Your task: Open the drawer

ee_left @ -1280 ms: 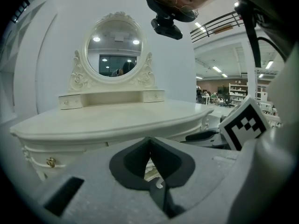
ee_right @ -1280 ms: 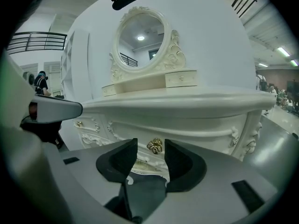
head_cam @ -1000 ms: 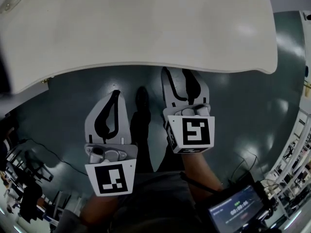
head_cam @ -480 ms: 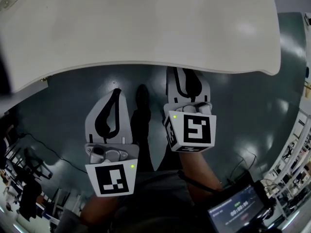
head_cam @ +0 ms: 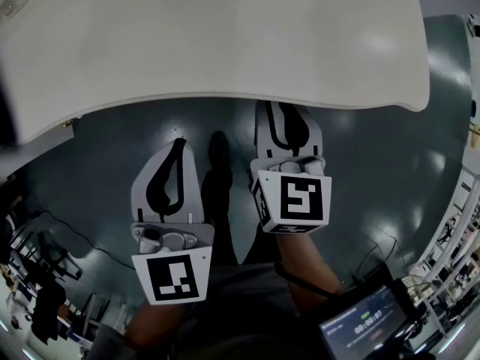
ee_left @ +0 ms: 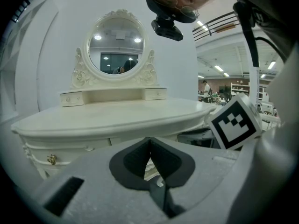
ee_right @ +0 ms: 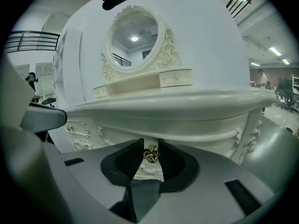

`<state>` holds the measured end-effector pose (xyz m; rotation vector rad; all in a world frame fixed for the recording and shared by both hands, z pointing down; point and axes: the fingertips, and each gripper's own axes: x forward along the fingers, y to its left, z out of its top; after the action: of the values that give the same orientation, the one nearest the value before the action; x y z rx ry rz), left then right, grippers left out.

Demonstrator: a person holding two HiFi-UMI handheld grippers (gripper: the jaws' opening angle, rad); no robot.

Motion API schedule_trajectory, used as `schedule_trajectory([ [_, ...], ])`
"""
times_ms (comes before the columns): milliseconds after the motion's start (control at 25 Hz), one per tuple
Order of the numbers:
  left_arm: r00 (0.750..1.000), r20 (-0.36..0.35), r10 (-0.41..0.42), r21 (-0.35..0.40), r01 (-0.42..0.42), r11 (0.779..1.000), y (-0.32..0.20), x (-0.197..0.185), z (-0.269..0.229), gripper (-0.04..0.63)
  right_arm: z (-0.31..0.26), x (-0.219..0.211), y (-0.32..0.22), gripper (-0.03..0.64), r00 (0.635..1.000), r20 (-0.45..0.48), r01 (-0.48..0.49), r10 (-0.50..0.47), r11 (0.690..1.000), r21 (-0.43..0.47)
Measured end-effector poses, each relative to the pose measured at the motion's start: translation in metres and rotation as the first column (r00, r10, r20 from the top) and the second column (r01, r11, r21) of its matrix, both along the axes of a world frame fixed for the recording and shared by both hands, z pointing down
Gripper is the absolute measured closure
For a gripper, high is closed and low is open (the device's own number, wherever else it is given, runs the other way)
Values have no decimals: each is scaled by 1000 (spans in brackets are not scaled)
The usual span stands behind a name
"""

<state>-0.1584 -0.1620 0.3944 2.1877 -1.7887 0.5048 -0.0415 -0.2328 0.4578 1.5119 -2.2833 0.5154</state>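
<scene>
Drawer (ee_right: 150, 171) sits in the front apron of the dressing table (head_cam: 225, 43), just under the tabletop edge, and reads as closed: the front looks flush and no gap shows. What changed: the right gripper (ee_right: 150, 146) has just been closing its jaws, and the drawer's brass knob (ee_right: 151, 154) is between them. In the right gripper view the knob fills the gap and both pads look to be on its sides, so I read it as pinching the knob, though how firm the bite is I can't judge. For the task that means the grasp step is about done and the pull is next, straight back toward the person. If the grip is only on the knob's rounded face, it could slip off. Left gripper (ee_left: 149, 143) has its jaws pressed together on nothing. It hangs beside the right one, short of the table, and faces another knob (ee_left: 52, 159) well off to its left. Hard to make out: the head view is no help, since the tabletop covers the right jaw tips, the knob and the whole front. The drawer's seams don't show, so its width is unclear, and the knob's stem is hidden behind its head.
</scene>
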Motion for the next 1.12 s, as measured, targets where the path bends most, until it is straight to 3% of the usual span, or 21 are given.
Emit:
schedule_trajectory([
  [240, 1000, -1, -2, 3, 2, 1000, 0, 0, -1, 580, 1, 2, 1, 528, 1000, -23, -10, 9, 1000, -12],
  [280, 1000, 0, -1, 1, 1, 1000, 0, -1, -1, 580, 3, 1, 2, 456, 1000, -23, -5, 5, 1000, -23],
  [320, 1000, 1, 0, -2, 0, 1000, 0, -1, -1, 580, 5, 0, 2, 442, 1000, -20, -1, 0, 999, -34],
  [560, 1000, 4, -1, -4, 1, 1000, -1, -3, -2, 580, 9, 4, -3, 445, 999, -14, -31, 31, 998, -50],
  [680, 1000, 4, -1, -5, 1, 1000, -1, -3, -2, 580, 10, 7, -4, 488, 999, -18, -42, 41, 997, -62],
  [1120, 1000, 4, 1, -4, -1, 1000, -1, -3, -3, 580, 11, 5, 3, 494, 999, -25, -32, 31, 998, -49],
])
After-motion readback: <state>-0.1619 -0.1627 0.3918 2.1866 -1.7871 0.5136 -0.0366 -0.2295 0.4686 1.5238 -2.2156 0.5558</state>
